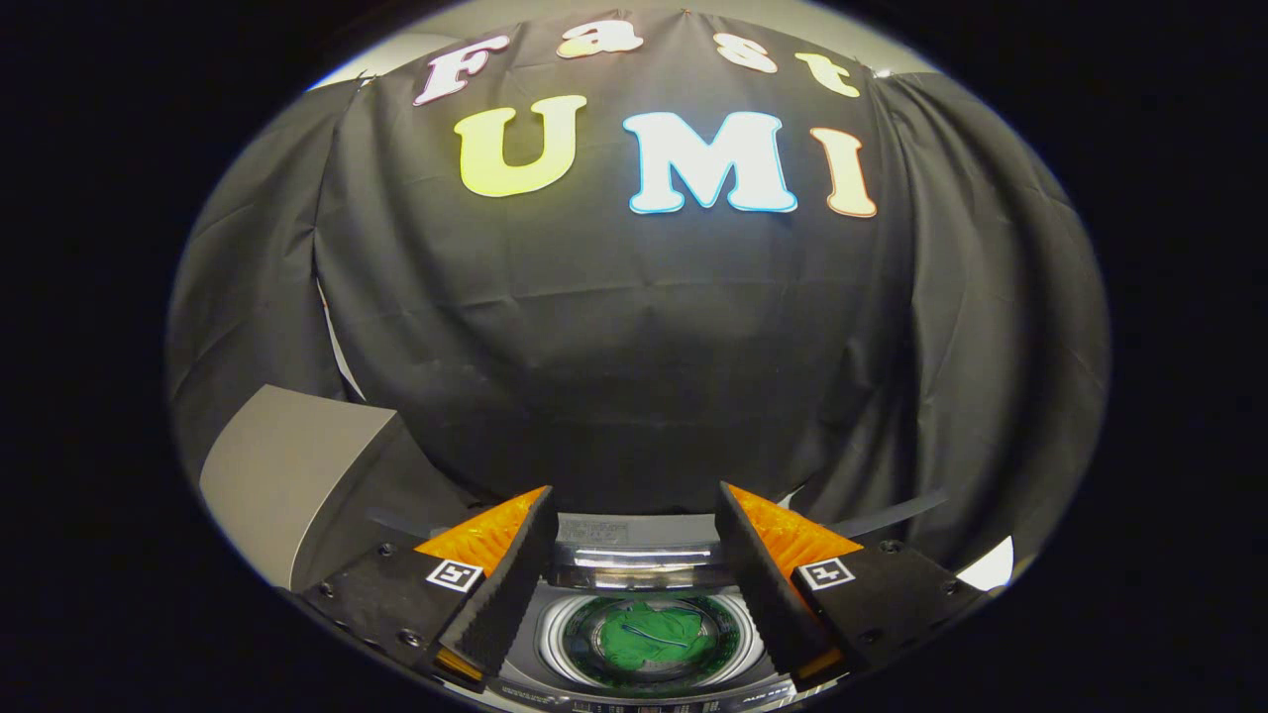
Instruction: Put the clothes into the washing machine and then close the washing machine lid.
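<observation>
You are holding the gripper [634,574] above the washing machine [634,654], with its two fingers [510,584] spread wide and nothing pinched between them. Down between the fingers, the machine's round tub is lying open, and the green clothes [649,636] are sitting bunched at the bottom of that tub, well clear of both fingers. Just past the tub, the machine's raised lid [634,550] is standing at the back edge of the opening, showing a shiny strip. Left of the machine, a grey box-like block [287,465] is resting against the booth's black cloth wall [634,347], which is hanging behind the machine.
</observation>
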